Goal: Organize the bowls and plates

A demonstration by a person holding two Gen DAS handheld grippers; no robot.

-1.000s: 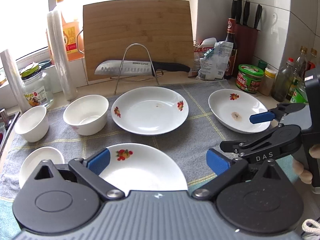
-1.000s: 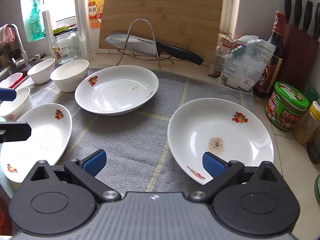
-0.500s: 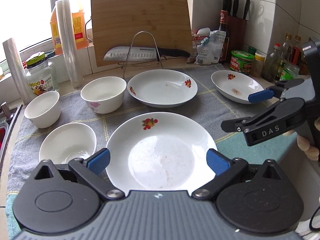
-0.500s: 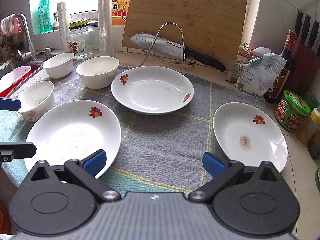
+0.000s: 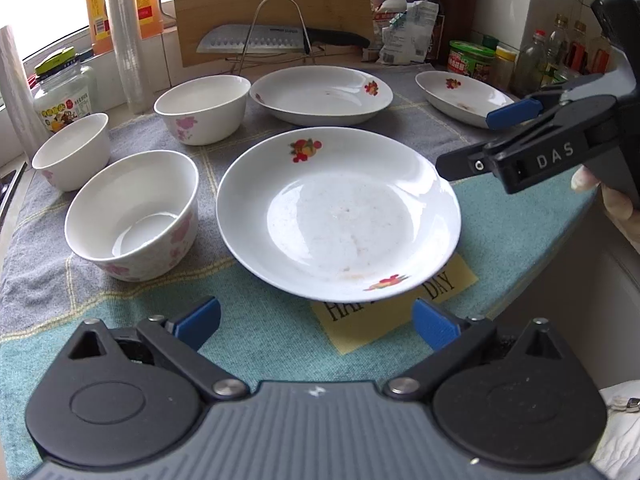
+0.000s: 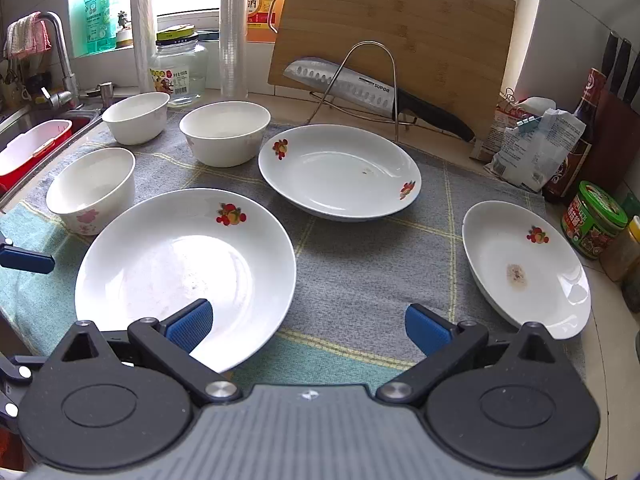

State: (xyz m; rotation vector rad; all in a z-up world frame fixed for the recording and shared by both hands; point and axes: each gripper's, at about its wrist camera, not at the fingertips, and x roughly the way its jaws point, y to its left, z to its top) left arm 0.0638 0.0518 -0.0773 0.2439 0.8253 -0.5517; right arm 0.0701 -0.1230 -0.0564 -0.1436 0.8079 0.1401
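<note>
I have both grippers held above the near edge of the tabletop [image 6: 600, 300], which is covered by a grey and teal towel [image 5: 520, 240]. My left gripper [image 5: 316, 322] has its jaws spread wide and released, empty, with the nearest plate [image 5: 340, 216] lying just beyond the blue pads. My right gripper [image 6: 306, 326] is likewise spread and holds nothing; in the left view it shows from the side [image 5: 480, 140], hanging over the right rim of that plate. Three plates sit on the towel: the near one [image 6: 184, 268], a middle one [image 6: 340, 172] further back, and a stained one [image 6: 524, 268] off to the right. Three bowls stand at the left: a near bowl [image 5: 134, 214] just beside the near plate, a far-left bowl [image 5: 74, 156], and a back bowl [image 5: 202, 108]. A knife [image 6: 372, 94] rests on a wire rack against a cutting board [image 6: 400, 36].
</note>
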